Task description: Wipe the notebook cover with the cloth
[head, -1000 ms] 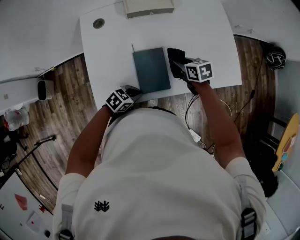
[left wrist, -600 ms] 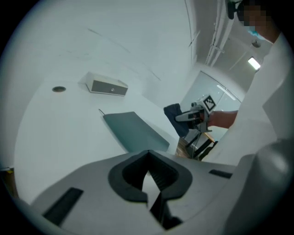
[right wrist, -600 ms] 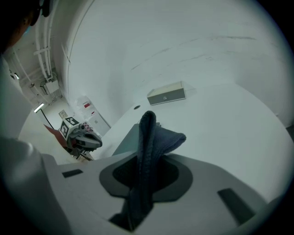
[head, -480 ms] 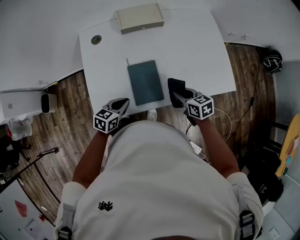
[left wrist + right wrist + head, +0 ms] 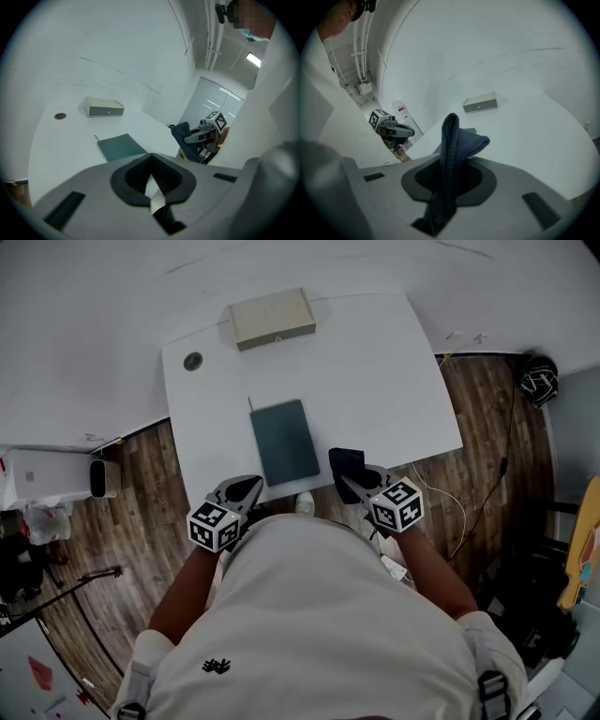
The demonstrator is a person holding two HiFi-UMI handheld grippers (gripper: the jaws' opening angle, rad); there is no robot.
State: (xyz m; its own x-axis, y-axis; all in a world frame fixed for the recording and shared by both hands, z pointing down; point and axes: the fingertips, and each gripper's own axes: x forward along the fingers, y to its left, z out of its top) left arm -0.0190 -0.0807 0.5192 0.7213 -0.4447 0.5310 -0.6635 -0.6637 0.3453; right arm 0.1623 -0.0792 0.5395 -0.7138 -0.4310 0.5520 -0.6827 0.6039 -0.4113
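While clamped on the dark cloth [image 5: 345, 463], held just right of the teal notebook [image 5: 284, 441] lying flat on the desk [image 5: 394, 362]: right tongs [image 5: 351, 479]. Left tongs [image 5: 247, 489] closed, empty, near desk's front edge.

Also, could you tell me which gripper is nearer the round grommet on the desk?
Left. The left gripper sits left of the notebook, like the grommet; the right gripper, holding the cloth, is right of the notebook.
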